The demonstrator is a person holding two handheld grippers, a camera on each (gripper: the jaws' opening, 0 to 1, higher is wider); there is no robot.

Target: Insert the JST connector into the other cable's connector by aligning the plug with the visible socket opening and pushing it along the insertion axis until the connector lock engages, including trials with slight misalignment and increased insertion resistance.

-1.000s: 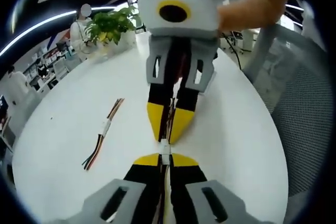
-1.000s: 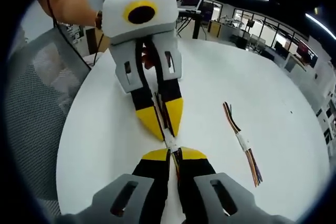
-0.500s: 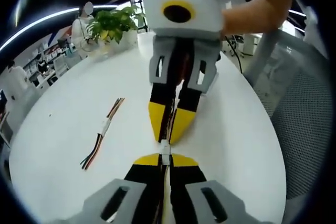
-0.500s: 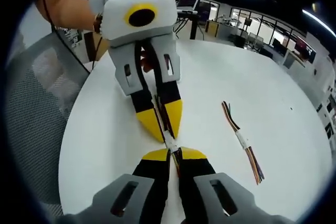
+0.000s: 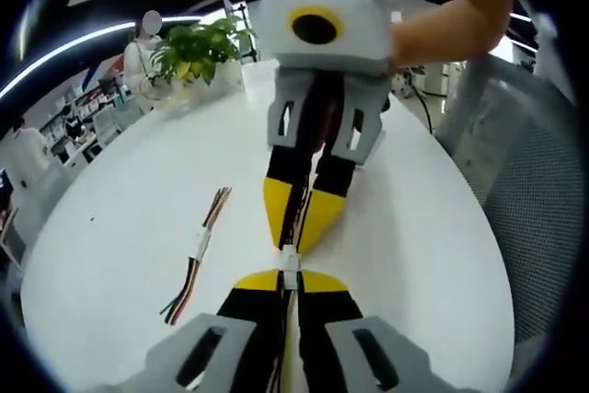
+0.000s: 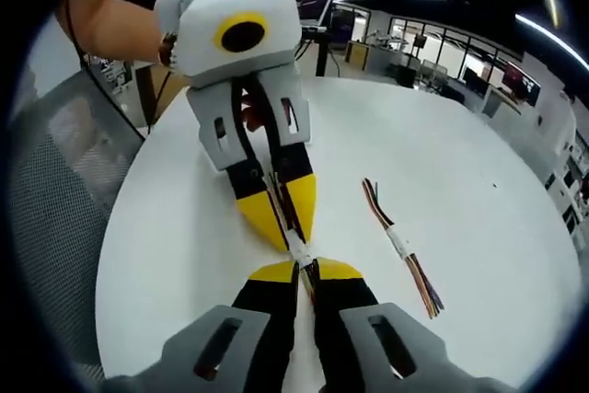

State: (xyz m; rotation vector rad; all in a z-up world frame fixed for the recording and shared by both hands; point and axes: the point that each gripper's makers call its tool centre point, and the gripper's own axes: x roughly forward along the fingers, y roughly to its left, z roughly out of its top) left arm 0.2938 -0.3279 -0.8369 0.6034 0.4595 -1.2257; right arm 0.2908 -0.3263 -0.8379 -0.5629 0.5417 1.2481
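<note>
Two yellow-tipped grippers meet tip to tip over the white table (image 5: 120, 255). In the left gripper view my left gripper (image 5: 289, 277) is shut on one cable's white JST connector (image 5: 290, 262). Facing it, the right gripper (image 5: 296, 244) is shut on the other cable, whose coloured wires run up between its jaws. In the right gripper view my right gripper (image 6: 307, 269) rises from below, and the left gripper (image 6: 291, 244) comes down from above. The white connector pair (image 6: 298, 252) sits between the tips, and the two halves appear to touch.
A spare joined cable with coloured wires (image 5: 197, 253) (image 6: 398, 246) lies loose on the table beside the grippers. A potted plant (image 5: 195, 48) stands at the table's far edge. A mesh chair (image 5: 534, 200) is beside the table. A person's forearm (image 5: 451, 25) holds the right gripper.
Both views have shifted slightly, so the spare cable sits at a new place in each picture. The grippers stay tip to tip, with no clear change at the connectors.
</note>
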